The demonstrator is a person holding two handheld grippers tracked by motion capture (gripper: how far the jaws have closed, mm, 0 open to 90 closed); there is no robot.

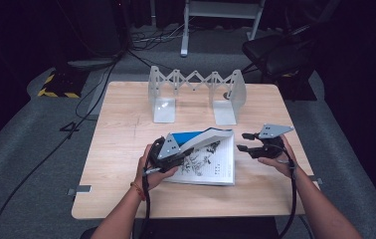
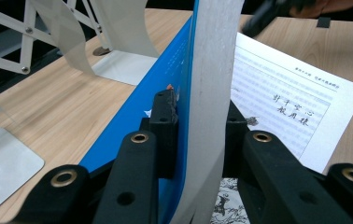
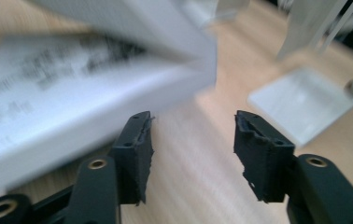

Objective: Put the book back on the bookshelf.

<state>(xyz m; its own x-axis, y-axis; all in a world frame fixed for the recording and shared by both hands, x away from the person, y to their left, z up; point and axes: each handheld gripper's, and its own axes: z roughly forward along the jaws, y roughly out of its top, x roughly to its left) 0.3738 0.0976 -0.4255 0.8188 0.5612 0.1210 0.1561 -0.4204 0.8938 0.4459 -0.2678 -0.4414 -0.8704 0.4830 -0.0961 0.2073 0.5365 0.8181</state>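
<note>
Two grippers at the book [image 1: 211, 159] — left gripper [image 2: 198, 135] clamps the blue cover with a sheaf of pages, lifted off the open page on the table [image 1: 126, 149]. Right gripper [image 3: 191, 154] stands apart, just right of the book, jaws spread, nothing between. Likely next: close the cover or stand the book up for the rack [image 1: 196, 94].

Left hand-held gripper [image 1: 188, 147] clamped; right hand-held gripper [image 1: 245, 142] parted, empty.
</note>
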